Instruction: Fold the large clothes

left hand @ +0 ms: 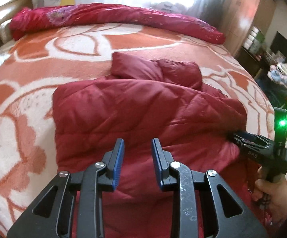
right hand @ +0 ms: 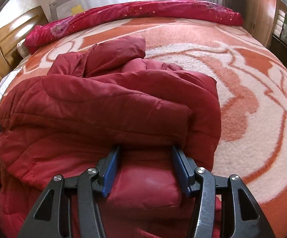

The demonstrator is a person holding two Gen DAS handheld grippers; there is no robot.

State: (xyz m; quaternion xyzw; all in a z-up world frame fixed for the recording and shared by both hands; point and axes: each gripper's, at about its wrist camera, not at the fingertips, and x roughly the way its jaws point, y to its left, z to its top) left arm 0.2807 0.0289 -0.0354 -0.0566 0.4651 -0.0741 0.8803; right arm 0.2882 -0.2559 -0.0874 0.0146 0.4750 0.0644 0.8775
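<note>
Left wrist view: dark red quilted puffy coat [left hand: 143, 107] lies mid-frame on orange-and-white fleecy flower-pattern blanket [left hand: 20, 103], already doubled into a rough block w/ a sleeve on top; more folds prob. left; left gripper [left hand: 137, 141] jaws apart, nothing between.
Right wrist view: coat fills centre-left; right gripper [right hand: 145, 148] jaws apart, straddling a padded fold, pads not pressing; slick, puffy fabric.
</note>
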